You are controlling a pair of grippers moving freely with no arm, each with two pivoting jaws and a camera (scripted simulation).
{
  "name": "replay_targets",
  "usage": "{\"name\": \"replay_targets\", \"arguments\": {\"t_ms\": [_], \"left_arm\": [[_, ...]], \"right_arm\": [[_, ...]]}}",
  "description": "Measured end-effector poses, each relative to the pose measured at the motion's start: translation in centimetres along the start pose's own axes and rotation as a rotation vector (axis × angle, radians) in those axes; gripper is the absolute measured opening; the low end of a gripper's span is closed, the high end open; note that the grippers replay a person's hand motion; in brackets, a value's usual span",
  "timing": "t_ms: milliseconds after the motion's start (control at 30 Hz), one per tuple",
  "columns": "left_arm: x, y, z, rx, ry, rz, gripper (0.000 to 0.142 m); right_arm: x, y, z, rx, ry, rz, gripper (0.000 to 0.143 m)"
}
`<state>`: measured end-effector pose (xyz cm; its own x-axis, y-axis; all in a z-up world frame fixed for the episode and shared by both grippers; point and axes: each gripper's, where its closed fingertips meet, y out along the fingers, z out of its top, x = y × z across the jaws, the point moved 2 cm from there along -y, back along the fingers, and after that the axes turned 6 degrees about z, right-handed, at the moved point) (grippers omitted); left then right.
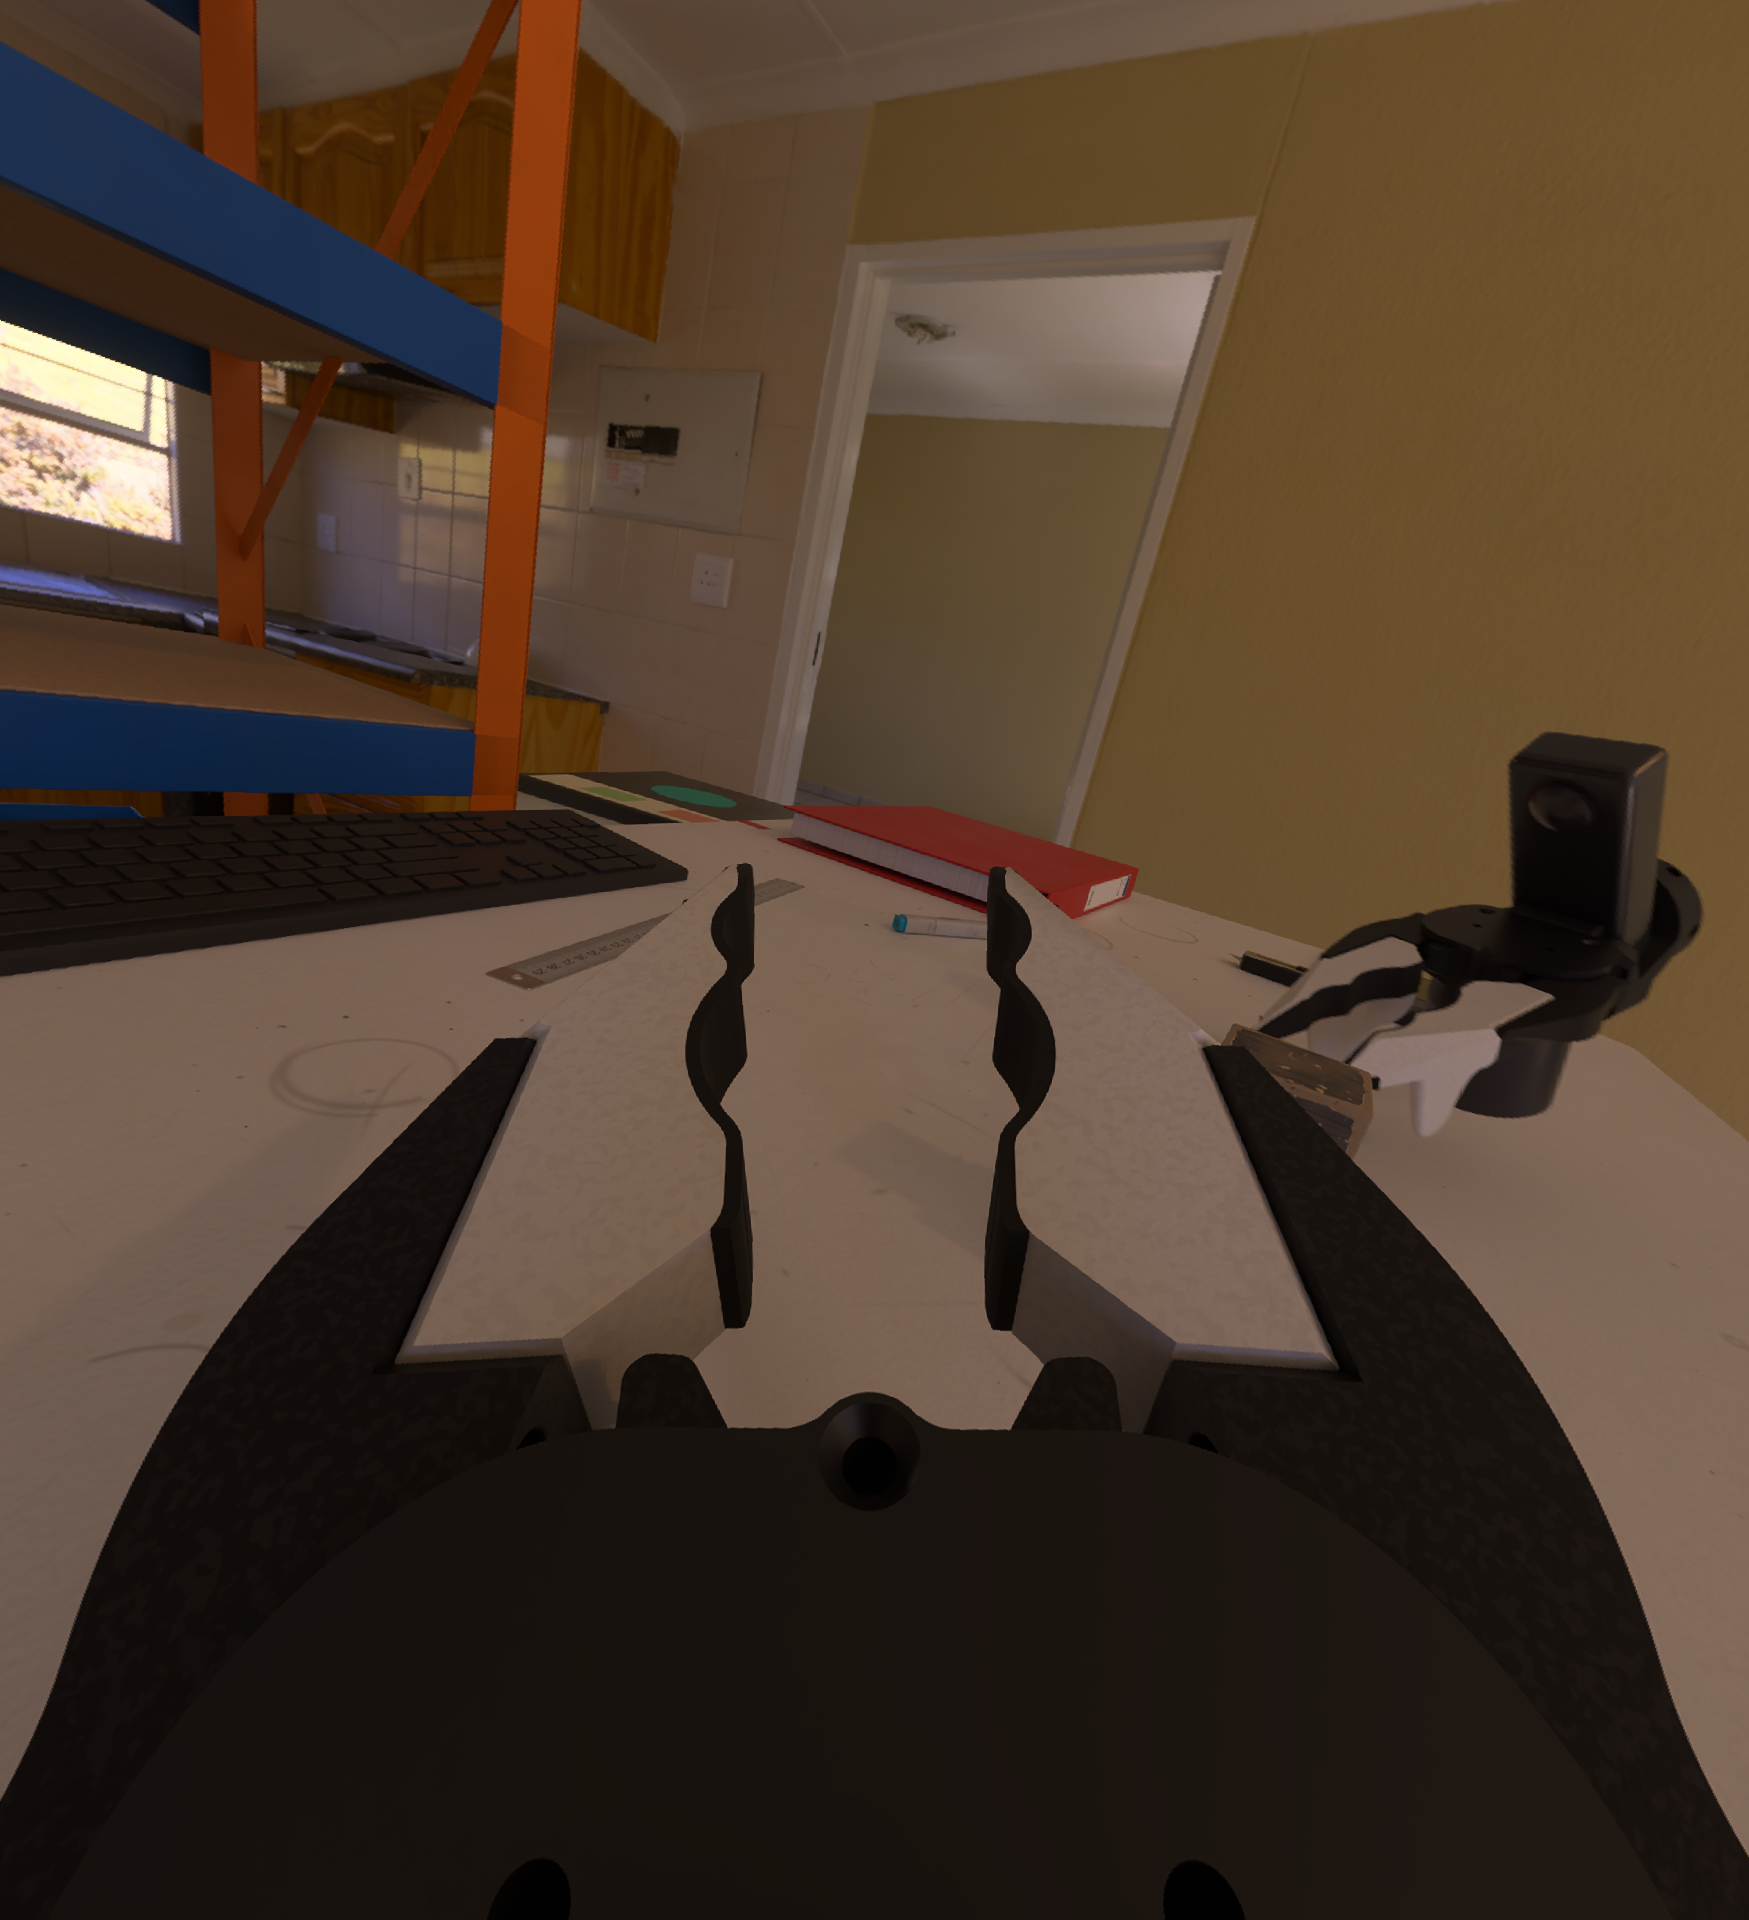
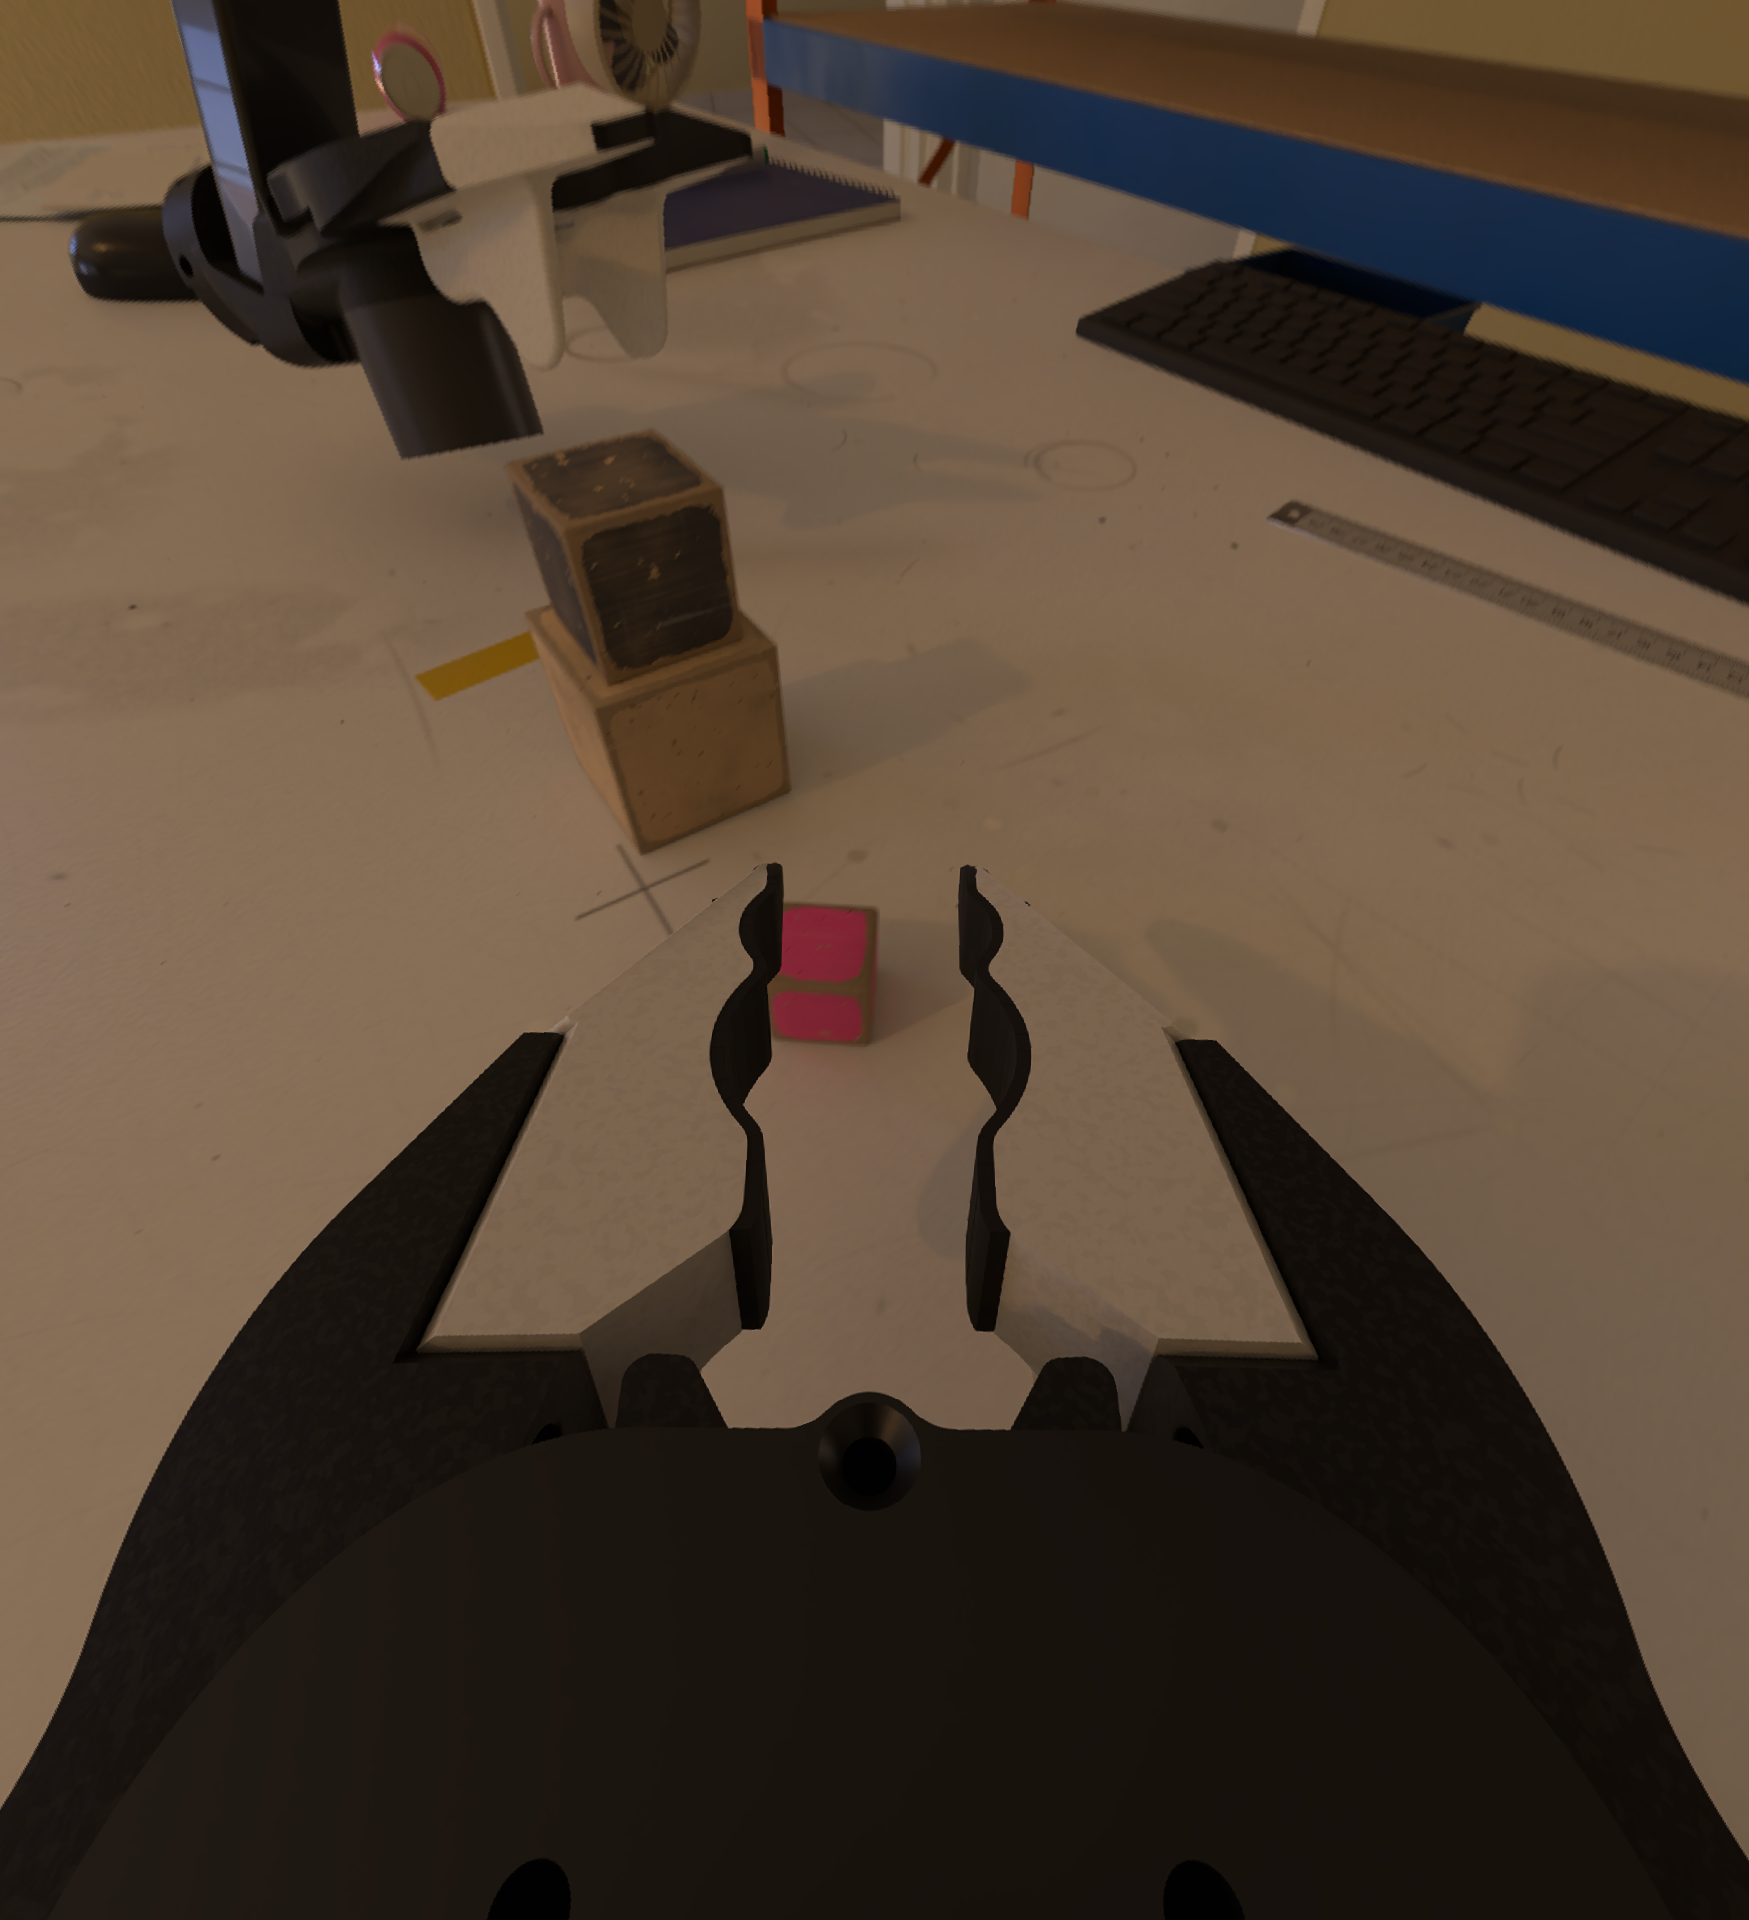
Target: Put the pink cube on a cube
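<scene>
Your right tool [image 2: 868, 883] points down at the bench [image 2: 1265, 935] with its fingers spread wide and nothing between them. The pink cube [image 2: 826, 977] sits on the bench just past the tips, close to the left finger — not pinched. Beyond it a dark cube [image 2: 631, 551] stands a bit crooked on top of a tan cube [image 2: 683, 738].

Your left tool [image 1: 868, 883] is held low and nearly flat over the bench, fingers spread too, holding nothing.

Only the right wrist view shows the pink cube, the whole stack and a yellow strip [image 2: 475, 665] beside it. There the left tool hangs above the stack, toward the far edge of the bench.

Only the left wrist view shows a red binder [image 1: 963, 847] and a marker pen [image 1: 937, 925] near the far edge. It catches just a corner of the dark cube behind the right finger. Both views show the black keyboard [image 1: 257, 873] and the metal ruler [image 2: 1556, 613].
</scene>
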<state>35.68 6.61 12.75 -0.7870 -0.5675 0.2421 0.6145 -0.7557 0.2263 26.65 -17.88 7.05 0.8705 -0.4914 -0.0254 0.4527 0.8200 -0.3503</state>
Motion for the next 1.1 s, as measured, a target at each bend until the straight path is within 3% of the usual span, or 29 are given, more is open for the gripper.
{"name": "replay_targets", "arguments": {"t_ms": [567,800,967,1100], "left_arm": [[0.2,0.0,0.0,0.003,0.002,-0.016,0.038],[0.2,0.0,0.0,0.008,0.003,-0.021,0.034],[0.2,-0.1,0.0,0.009,-0.001,-0.023,0.033],[0.2,0.0,0.0,0.007,-0.003,-0.023,0.033]], "right_arm": [[-1.5,1.6,-3.0,-0.277,0.084,0.010,0.045],[-1.1,2.2,-3.7,-0.361,0.066,-0.056,0.026],[-1.8,2.4,-1.0,-0.262,0.049,0.080,0.026],[-3.1,2.3,5.1,-0.186,-0.124,0.246,0.026]]}}
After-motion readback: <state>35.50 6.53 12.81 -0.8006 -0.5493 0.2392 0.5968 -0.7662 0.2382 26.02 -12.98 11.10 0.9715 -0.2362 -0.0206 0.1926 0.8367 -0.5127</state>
